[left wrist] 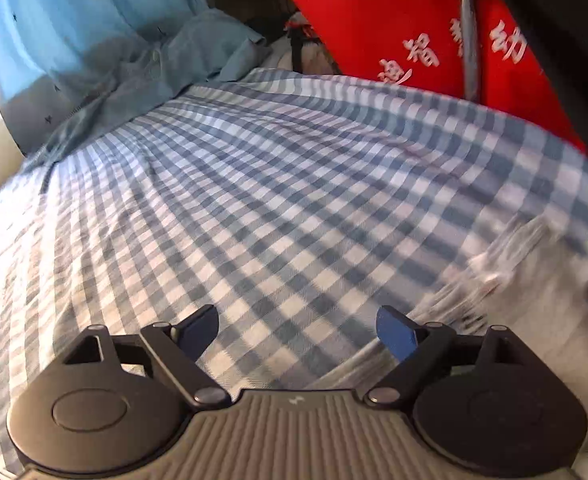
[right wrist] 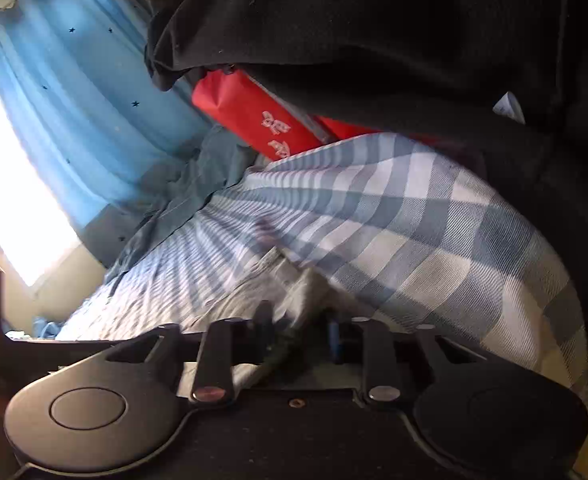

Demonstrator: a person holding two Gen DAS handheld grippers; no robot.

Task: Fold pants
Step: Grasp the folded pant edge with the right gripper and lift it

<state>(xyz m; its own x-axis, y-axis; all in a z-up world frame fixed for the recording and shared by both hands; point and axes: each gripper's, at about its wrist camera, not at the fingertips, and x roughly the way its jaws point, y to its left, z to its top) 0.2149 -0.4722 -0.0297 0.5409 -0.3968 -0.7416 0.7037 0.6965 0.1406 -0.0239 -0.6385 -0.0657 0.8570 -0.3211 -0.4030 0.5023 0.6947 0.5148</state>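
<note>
Right tool [right wrist: 300,334] pinches pale pants [right wrist: 294,292]; left tool [left wrist: 297,332] gapes empty over checked sheet [left wrist: 254,184].

The pants [left wrist: 534,280] are just a blurry gray smear, cut off at the right edge. In the right view a black sleeve [right wrist: 374,40] hides most of the red bag [right wrist: 254,116], and its white lettering's unreadable.

left gripper [left wrist: 297,332]: jaws spread wide, nothing between them. right gripper [right wrist: 300,334]: jaws drawn close, pinching light fabric.
</note>
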